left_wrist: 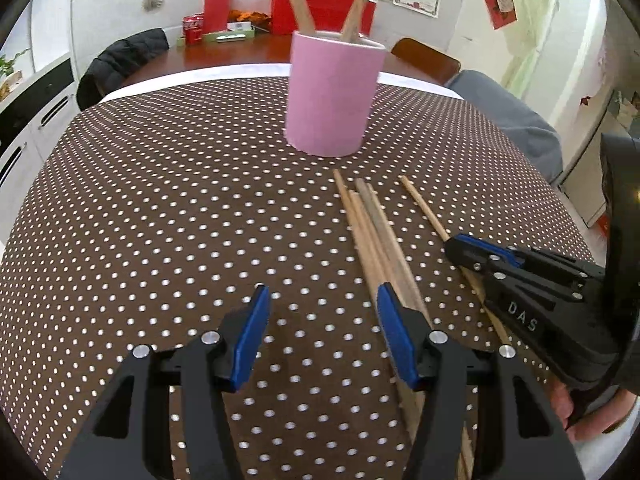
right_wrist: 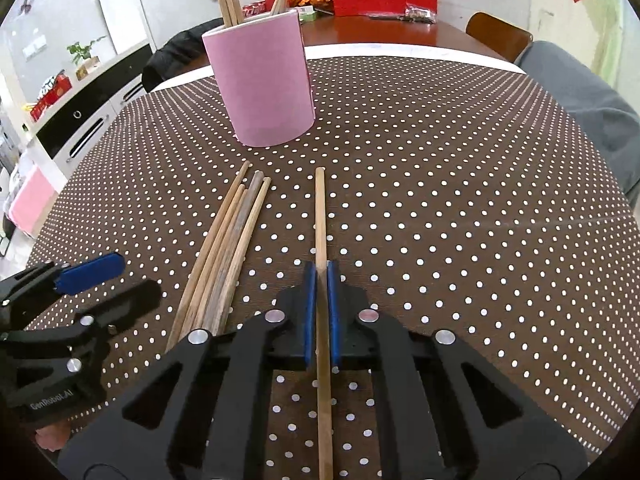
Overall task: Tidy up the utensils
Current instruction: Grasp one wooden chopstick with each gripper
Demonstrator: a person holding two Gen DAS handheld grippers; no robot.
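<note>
Left wrist view: the left tongs (left_wrist: 320,312) are held half open over the dotted surface (left_wrist: 160,200), with nothing between them. A bundle of chopsticks (left_wrist: 374,232) lies partly hidden under one finger. The pink cup (left_wrist: 332,92) stands beyond, its chopsticks cut off at the top.

Right wrist view: the right tongs (right_wrist: 321,280) are closed on a single chopstick (right_wrist: 320,208), whose near end is cut off by the frame.

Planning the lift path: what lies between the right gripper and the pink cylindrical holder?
Only the far stretch of the single wooden chopstick clamped in the right gripper, then bare dotted tablecloth up to the pink holder, in the right wrist view.
</note>
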